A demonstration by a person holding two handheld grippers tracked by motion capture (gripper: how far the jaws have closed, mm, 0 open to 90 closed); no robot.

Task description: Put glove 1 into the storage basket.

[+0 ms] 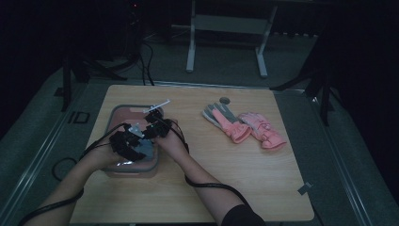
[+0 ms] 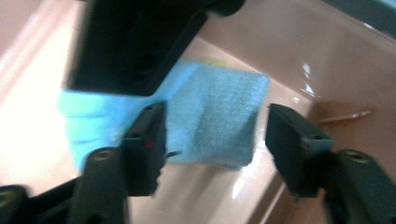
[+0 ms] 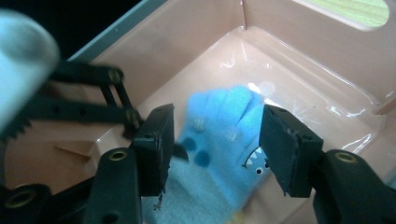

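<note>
A light wooden desk (image 1: 197,188) with rounded corners stood on a grey floor (image 1: 33,136). On its left half sat a pink bin (image 1: 116,113) with a grey rim, and well apart from it, on the right half toward the far edge, lay two pink gloves (image 1: 247,127) side by side, just touching, one with grey fingers. A small round grey spot (image 1: 224,100) showed near the far edge, and a small grey tab (image 1: 304,188) lay at the near right corner.
</note>
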